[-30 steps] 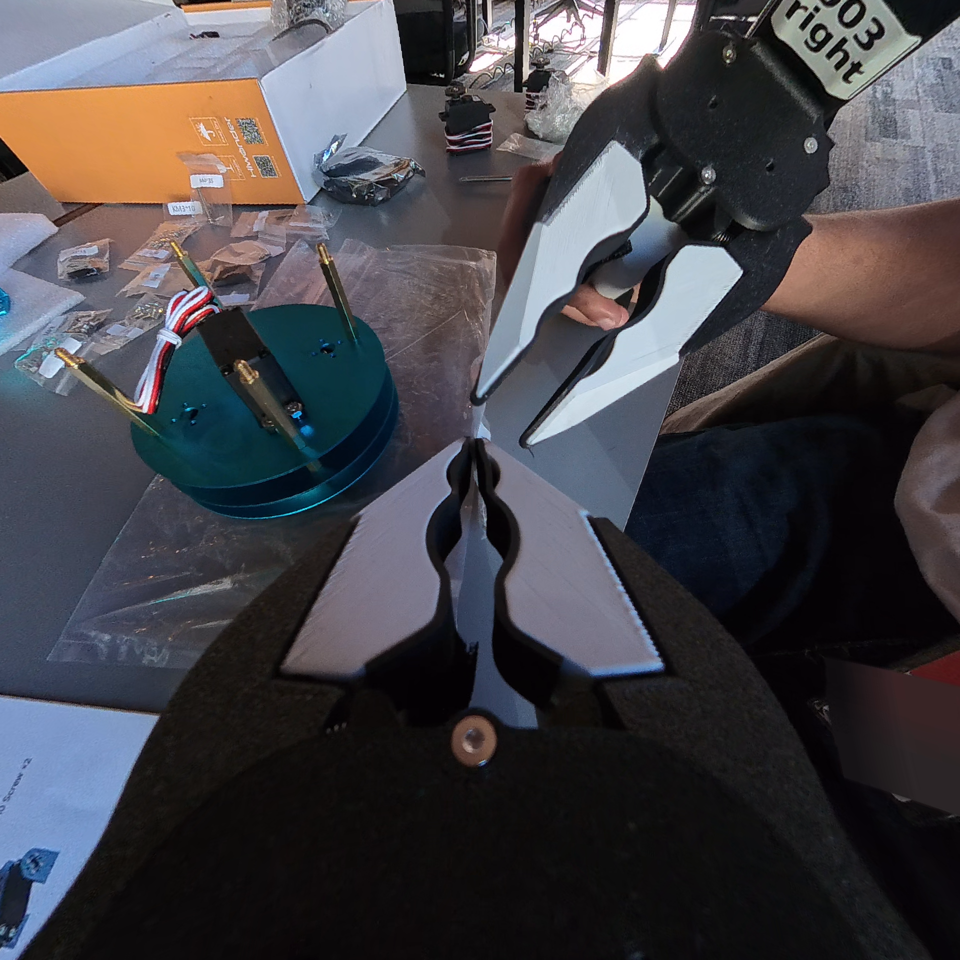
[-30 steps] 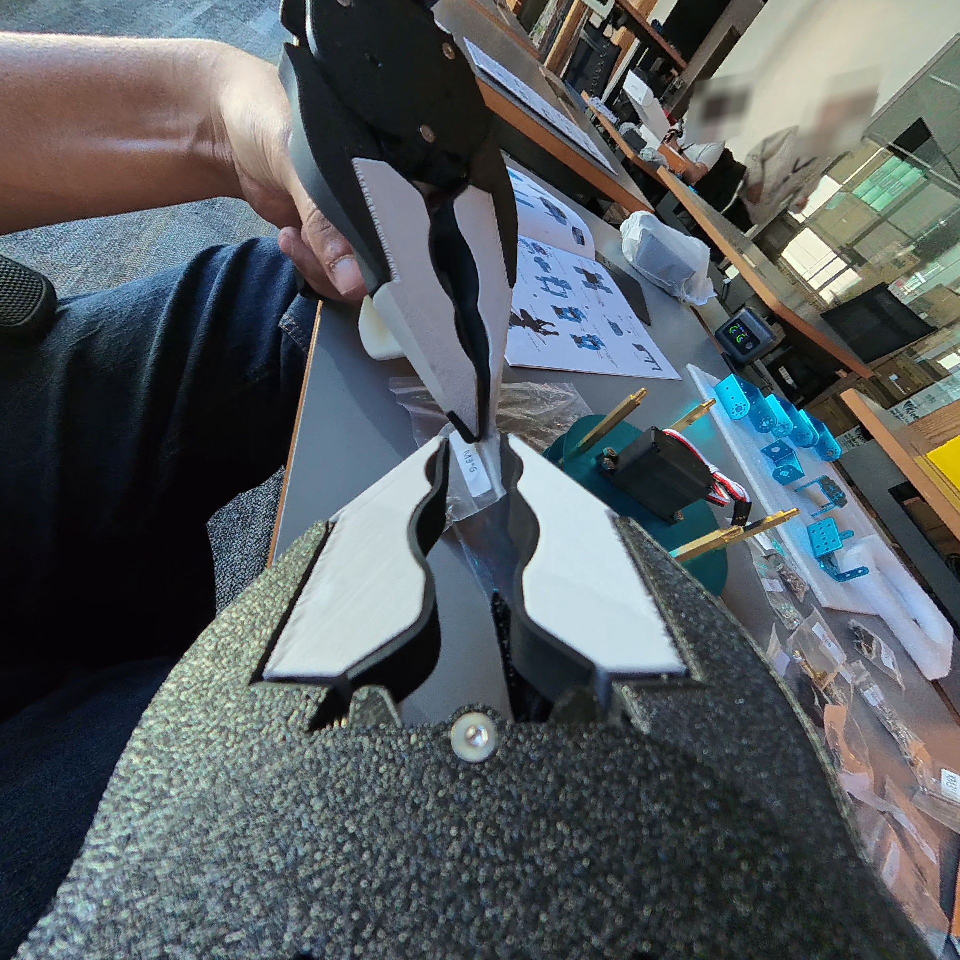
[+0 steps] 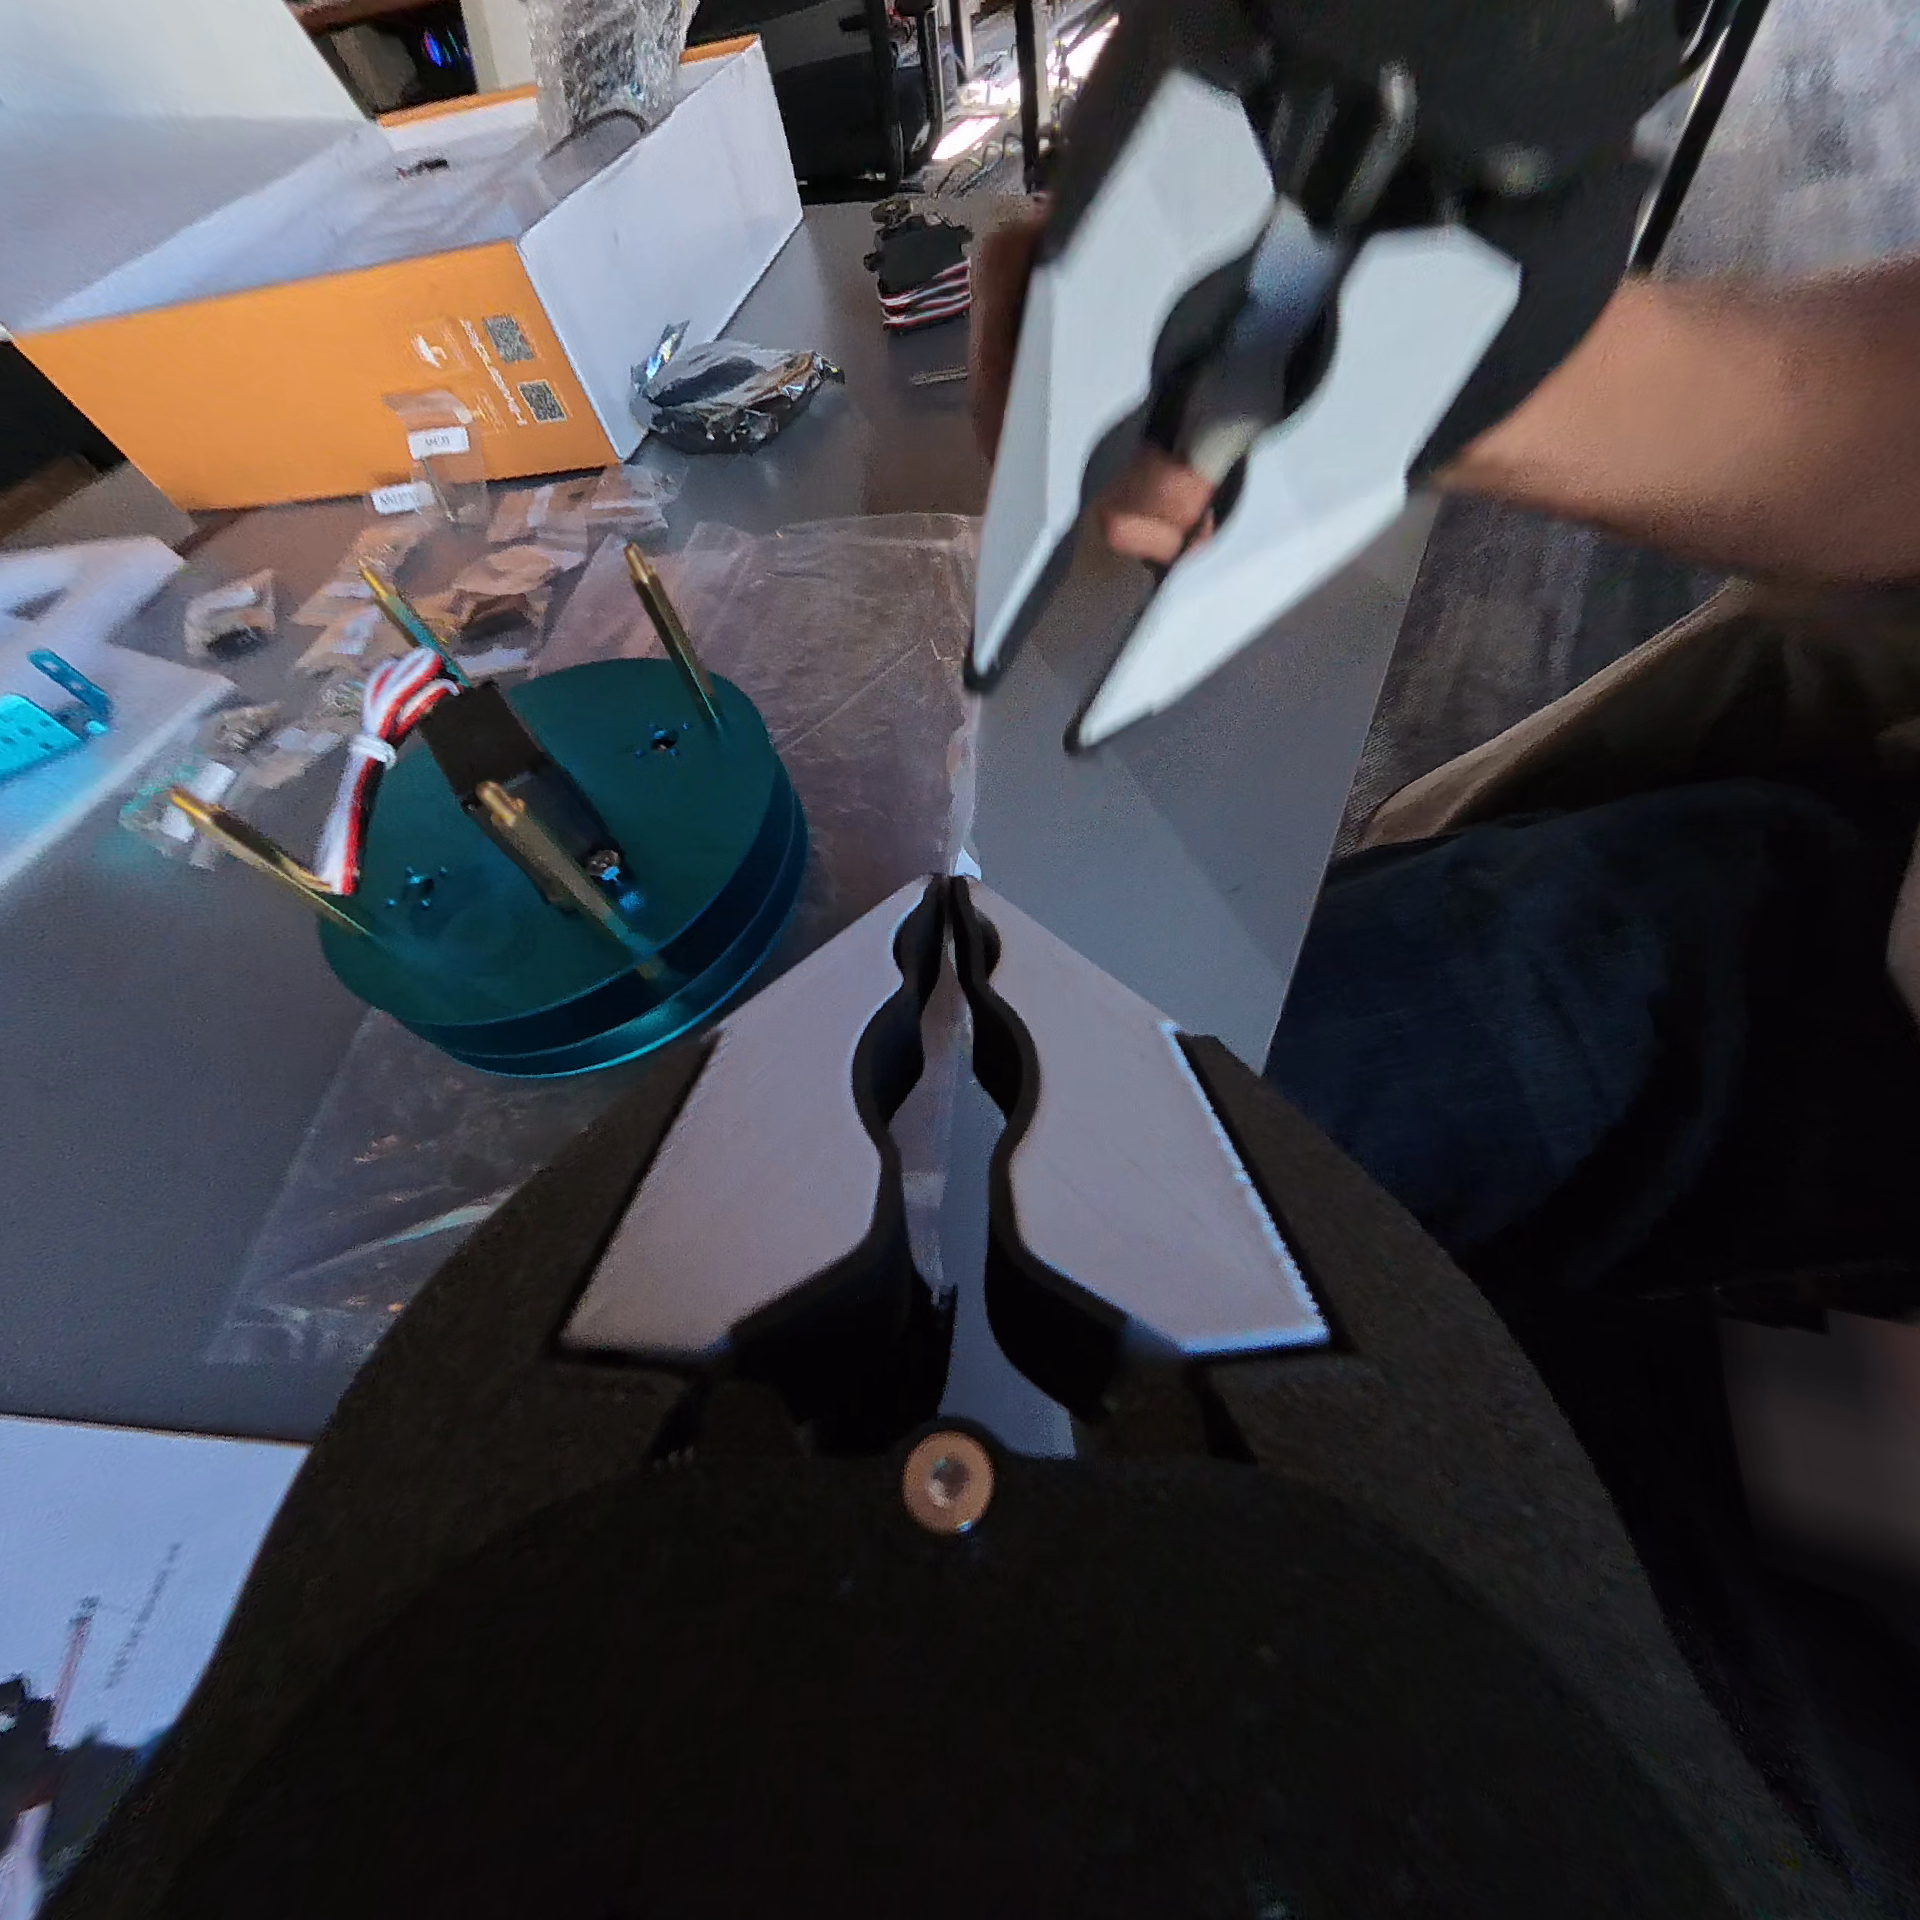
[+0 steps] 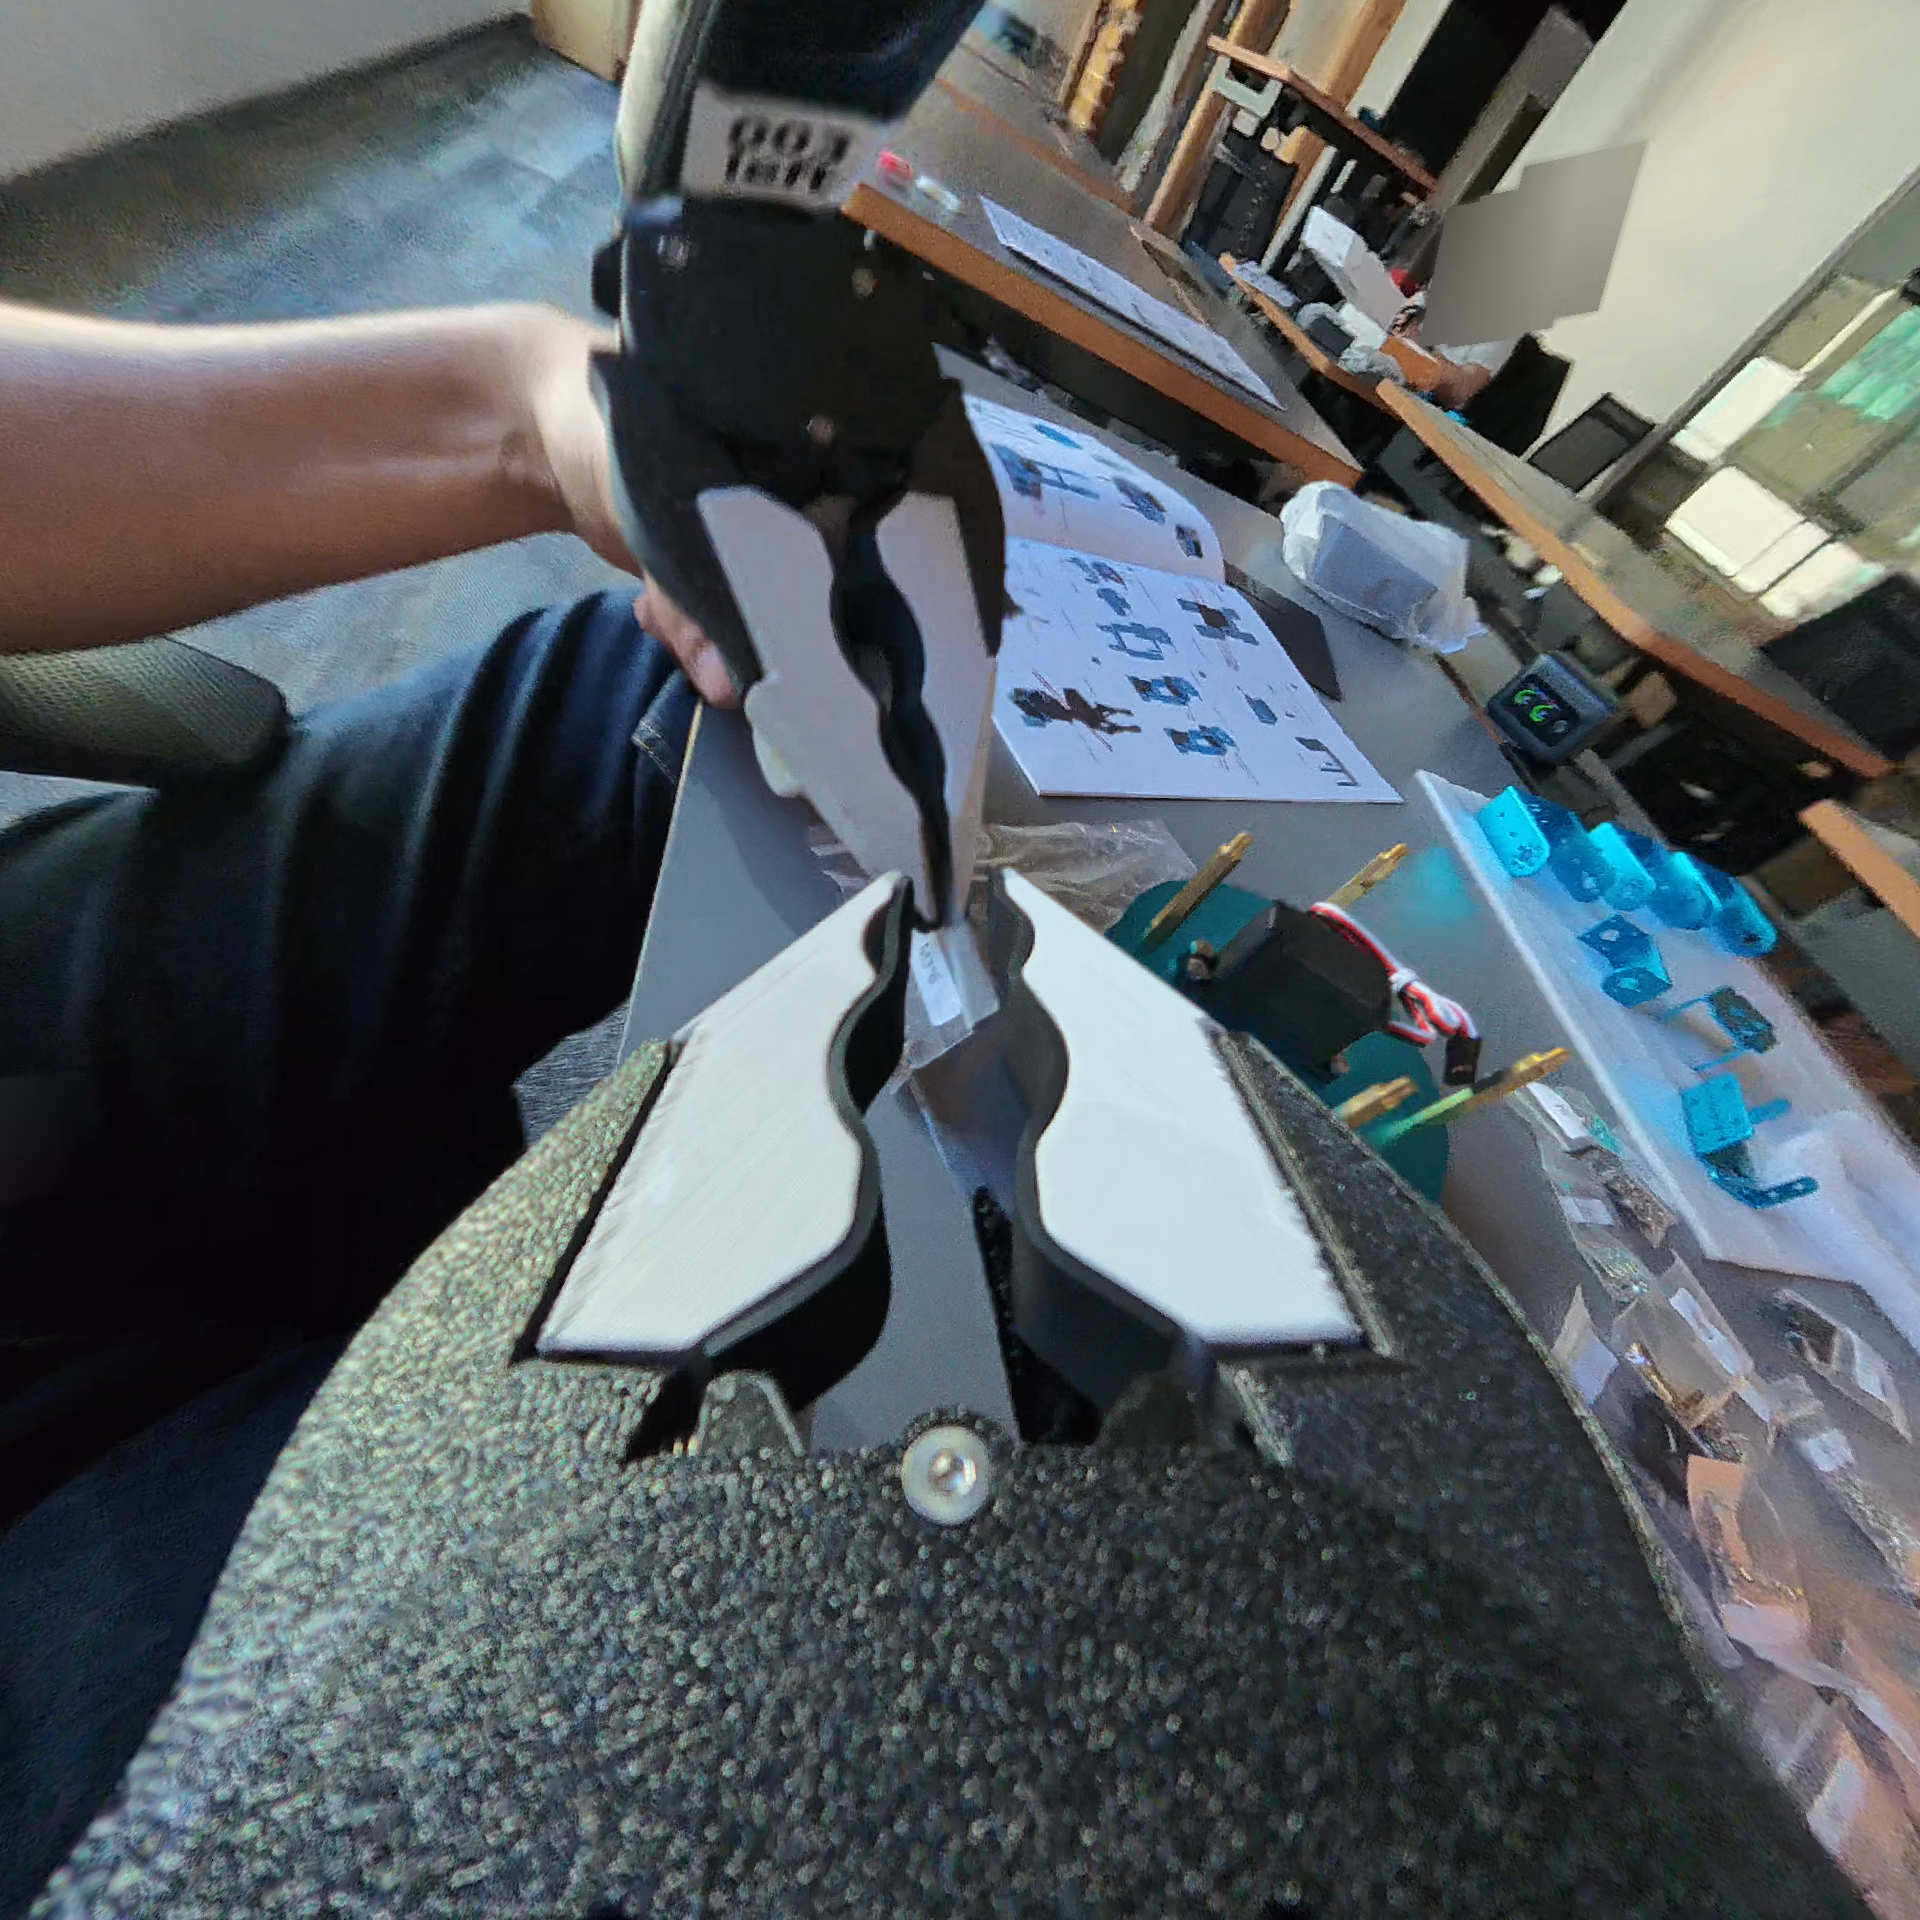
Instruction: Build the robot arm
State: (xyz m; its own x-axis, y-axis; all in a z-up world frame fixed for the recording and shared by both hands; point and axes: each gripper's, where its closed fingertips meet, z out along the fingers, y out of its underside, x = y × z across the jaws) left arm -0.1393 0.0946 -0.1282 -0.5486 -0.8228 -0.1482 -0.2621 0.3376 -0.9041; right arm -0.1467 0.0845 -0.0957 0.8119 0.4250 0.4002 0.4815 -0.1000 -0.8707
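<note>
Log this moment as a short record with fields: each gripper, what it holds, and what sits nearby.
left gripper: jaws shut on small clear bag
right gripper: jaws open, either side of the bag, not closed on it
bag: labelled, in the air above the table edge
nearby: teal disc with brass standoffs and black servo
far side: orange box, booklet, blue brackets

Grey table (image 3: pixel 125 1039) bears teal base (image 3: pixel 582 935), orange box (image 3: pixel 291 384), booklet (image 4: pixel 1164 686)
</note>
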